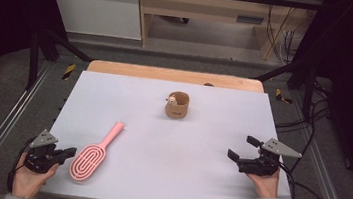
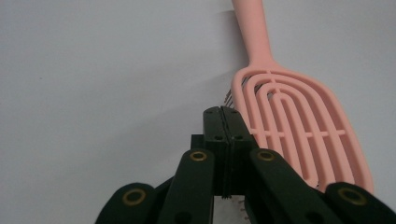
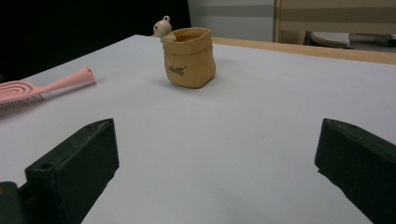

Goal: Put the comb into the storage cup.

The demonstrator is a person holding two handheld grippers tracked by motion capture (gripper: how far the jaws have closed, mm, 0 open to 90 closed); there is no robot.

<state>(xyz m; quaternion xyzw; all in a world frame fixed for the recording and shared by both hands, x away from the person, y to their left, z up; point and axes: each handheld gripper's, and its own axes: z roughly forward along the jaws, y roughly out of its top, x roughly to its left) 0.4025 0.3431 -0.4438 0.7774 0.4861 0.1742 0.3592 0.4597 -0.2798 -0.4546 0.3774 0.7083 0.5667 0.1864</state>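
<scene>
A pink vented hairbrush [image 1: 91, 157] [image 2: 289, 116] lies bristles down on the front left of the white table [image 1: 165, 179], its handle pointing toward the table's middle. My left gripper [image 1: 68, 153] [image 2: 224, 112] rests just left of the brush head, jaws pressed together with nothing between them. A small tan pouch [image 1: 177, 105] [image 3: 188, 57] with a little bear figure [image 3: 162, 27] at its rim stands at the centre back. My right gripper [image 1: 243, 148] [image 3: 217, 154] hovers at the front right, jaws wide apart and empty, facing the pouch.
The wooden table edge [image 1: 177, 75] runs along the back of the white surface. Metal rails [image 1: 0, 125] flank both sides. Cables [image 1: 304, 194] trail off to the right. Wide bare surface lies between the brush, the pouch and the right gripper.
</scene>
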